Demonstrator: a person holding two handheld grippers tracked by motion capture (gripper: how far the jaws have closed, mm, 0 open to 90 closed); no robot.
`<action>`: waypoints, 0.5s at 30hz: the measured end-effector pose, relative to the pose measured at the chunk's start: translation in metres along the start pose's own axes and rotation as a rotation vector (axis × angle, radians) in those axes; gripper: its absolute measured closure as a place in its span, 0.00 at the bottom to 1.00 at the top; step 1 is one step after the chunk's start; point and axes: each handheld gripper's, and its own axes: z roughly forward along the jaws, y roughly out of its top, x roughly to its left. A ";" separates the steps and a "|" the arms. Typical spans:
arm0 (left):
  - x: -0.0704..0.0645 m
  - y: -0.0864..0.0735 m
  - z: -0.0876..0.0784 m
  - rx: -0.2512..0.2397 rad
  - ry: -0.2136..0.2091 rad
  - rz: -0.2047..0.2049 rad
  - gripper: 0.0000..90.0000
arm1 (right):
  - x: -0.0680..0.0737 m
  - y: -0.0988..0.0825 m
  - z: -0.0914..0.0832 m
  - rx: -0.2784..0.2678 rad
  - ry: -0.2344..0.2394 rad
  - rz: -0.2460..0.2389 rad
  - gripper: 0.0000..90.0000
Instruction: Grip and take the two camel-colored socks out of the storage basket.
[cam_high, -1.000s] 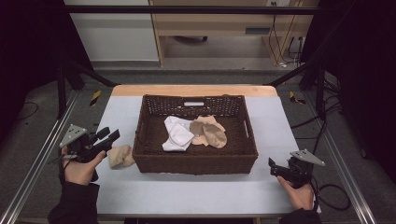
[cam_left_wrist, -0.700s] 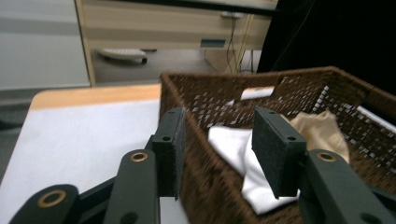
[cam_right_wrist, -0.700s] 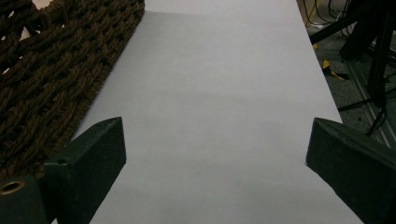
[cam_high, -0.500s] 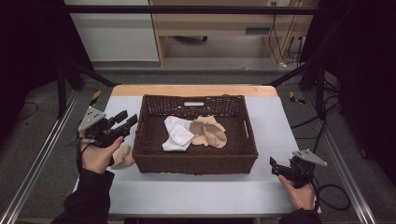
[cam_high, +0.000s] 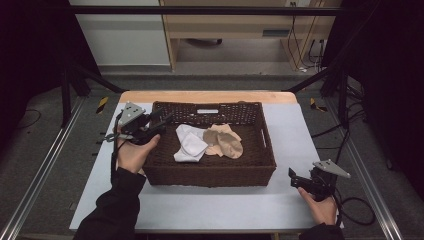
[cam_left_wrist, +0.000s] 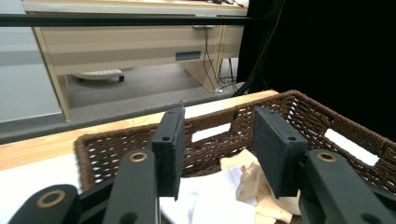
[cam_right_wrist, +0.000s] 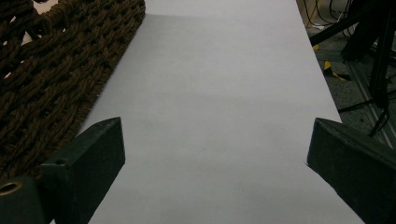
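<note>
The left claw (cam_high: 161, 121) hangs over the far left corner of the brown wicker basket (cam_high: 260, 150), its jaws parted with nothing between them; the left gripper view looks between its two black pads (cam_left_wrist: 169, 149) at the basket's far wall and the cloth below. Inside the basket lie a white sock (cam_high: 190, 145) toward the left and a beige sock (cam_high: 225, 142) just right of it, the two touching near the middle of the floor. The basket stands in the middle of the grey bench (cam_high: 210, 210), nearer its far edge. The right claw (cam_high: 294, 176) rests low at the near right of the bench, well apart from the basket's right wall, pointing left toward it. In the right gripper view its jaws stand wide, with bare bench surface between them and the woven basket wall (cam_right_wrist: 56, 84) at the left of that view.
</note>
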 end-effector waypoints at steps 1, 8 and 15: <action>-0.001 0.000 0.003 0.003 0.000 0.003 0.60 | 0.000 0.000 0.000 0.000 0.001 0.000 0.05; -0.011 0.001 0.029 0.013 0.000 0.024 0.58 | 0.000 0.000 0.001 0.001 0.002 -0.005 0.05; -0.020 -0.001 0.052 0.038 -0.004 0.043 0.57 | 0.001 0.000 0.002 0.007 0.001 -0.010 0.05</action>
